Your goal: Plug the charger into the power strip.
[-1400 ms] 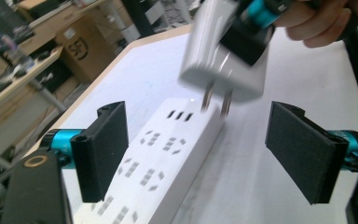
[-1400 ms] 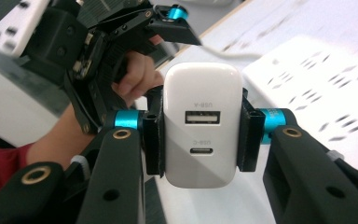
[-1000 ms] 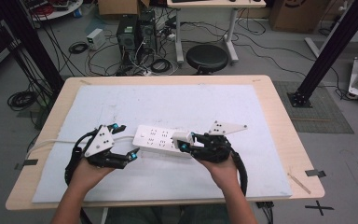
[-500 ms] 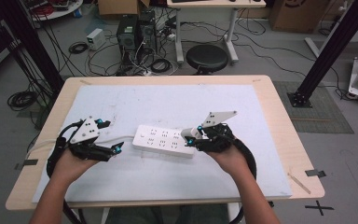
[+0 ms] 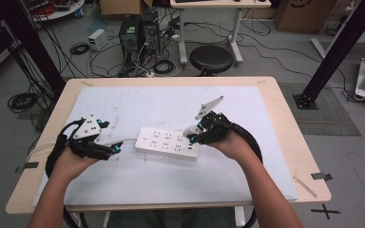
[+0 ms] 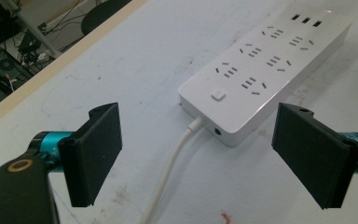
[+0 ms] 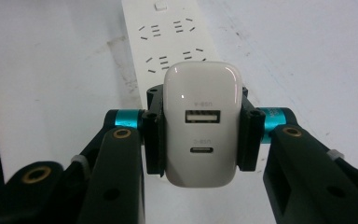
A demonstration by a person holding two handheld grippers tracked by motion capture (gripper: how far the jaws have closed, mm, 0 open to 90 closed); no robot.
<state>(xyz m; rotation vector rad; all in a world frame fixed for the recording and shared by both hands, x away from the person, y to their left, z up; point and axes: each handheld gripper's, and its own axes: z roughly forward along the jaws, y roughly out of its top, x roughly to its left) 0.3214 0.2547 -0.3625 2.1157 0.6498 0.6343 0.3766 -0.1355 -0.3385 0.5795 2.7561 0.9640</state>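
Clamping a white charger, the right tongs hover over the power strip; left tongs gape beside it.

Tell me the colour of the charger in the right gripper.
White charger, clearest in the right gripper view.

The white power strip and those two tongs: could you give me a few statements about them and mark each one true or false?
1. The right tongs are shut on a white charger. True.
2. The charger is already plugged into the power strip. False: it is held above the strip's end, not yet seated in a socket.
3. The left tongs are open and hold nothing. True.
4. The power strip has no cable. False: a white cable leaves its end near the left tongs.
5. The charger's face shows two ports. True.
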